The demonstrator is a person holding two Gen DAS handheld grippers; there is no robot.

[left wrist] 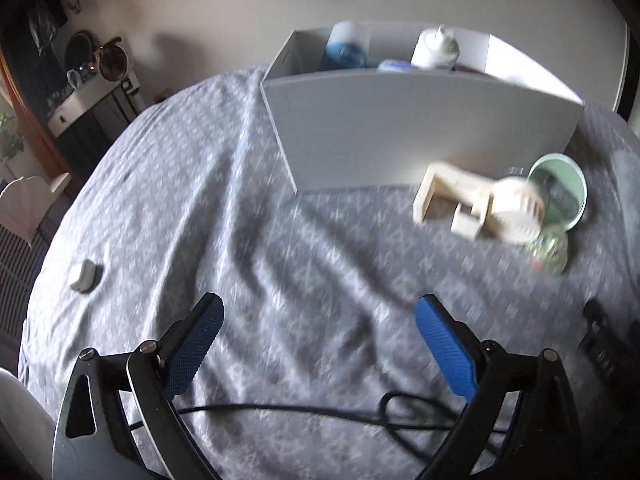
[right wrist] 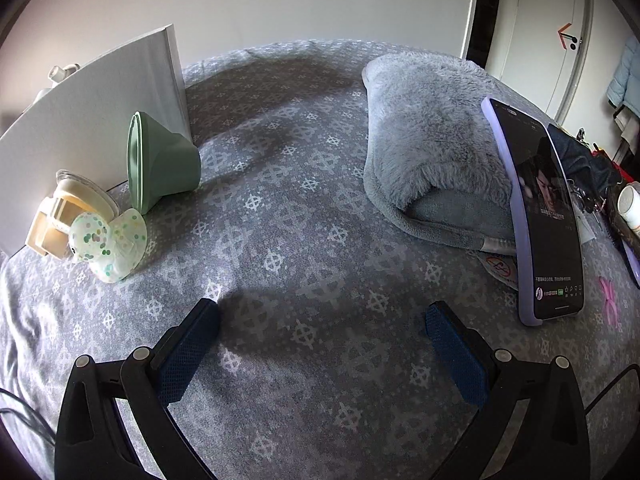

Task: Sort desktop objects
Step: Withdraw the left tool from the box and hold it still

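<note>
light plastic clutter waits beside the box

the white box (left wrist: 420,128) sits upper centre; at its right, a green cup (left wrist: 560,192), cream fan (left wrist: 480,208) and speckled duck (right wrist: 108,244). all look light, rigid, slippery; grip the cup's rim. left gripper (left wrist: 320,344) and right gripper (right wrist: 320,344): released, empty.

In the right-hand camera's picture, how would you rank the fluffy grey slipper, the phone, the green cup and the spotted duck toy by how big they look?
Largest to smallest, as they look:
1. Grey slipper
2. Phone, which sits nearer the camera, so its rank is unsure
3. Green cup
4. Spotted duck toy, though it looks close to the cup
</note>
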